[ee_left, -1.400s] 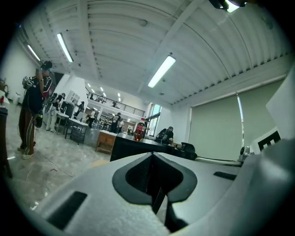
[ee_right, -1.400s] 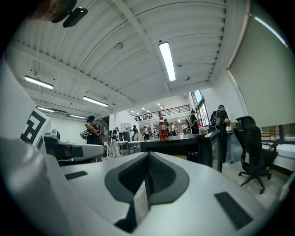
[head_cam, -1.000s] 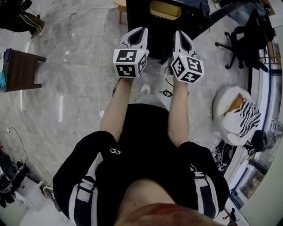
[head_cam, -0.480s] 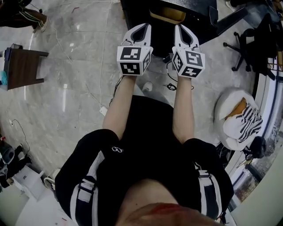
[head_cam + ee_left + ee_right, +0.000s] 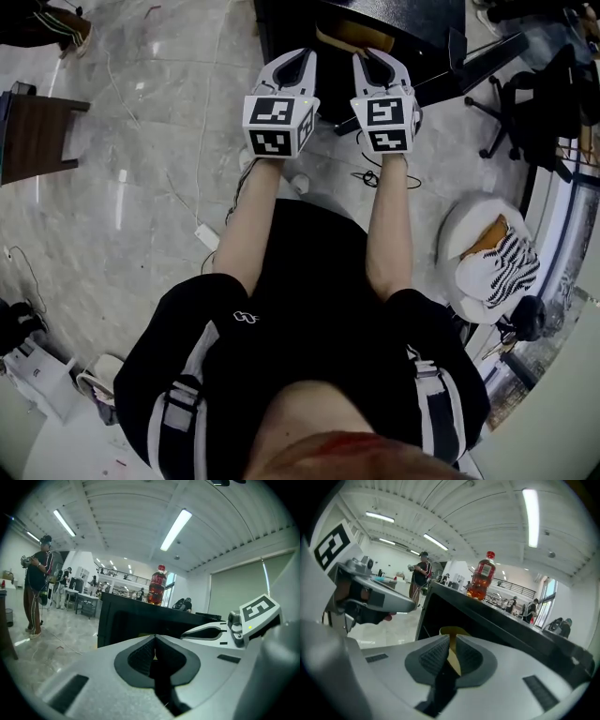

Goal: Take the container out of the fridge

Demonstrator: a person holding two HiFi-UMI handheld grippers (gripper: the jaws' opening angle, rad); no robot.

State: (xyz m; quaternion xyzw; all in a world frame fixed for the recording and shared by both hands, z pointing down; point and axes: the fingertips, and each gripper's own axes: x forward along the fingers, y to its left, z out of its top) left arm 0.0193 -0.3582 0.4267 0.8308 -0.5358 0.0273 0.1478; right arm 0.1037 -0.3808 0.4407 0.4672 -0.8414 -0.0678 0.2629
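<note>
Marble floor (image 5: 141, 169), black fridge (image 5: 277, 22), yellow container (image 5: 339, 37) lying crosswise inside

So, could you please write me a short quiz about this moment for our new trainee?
1. True or false: the yellow container sits inside the black fridge.
2. What stands on top of the fridge? A) a red bottle B) a mug C) a box
3. Fill in: the jaws of the left gripper and the right gripper are ___.
Key: 1 true; 2 A; 3 together, holding nothing.
</note>
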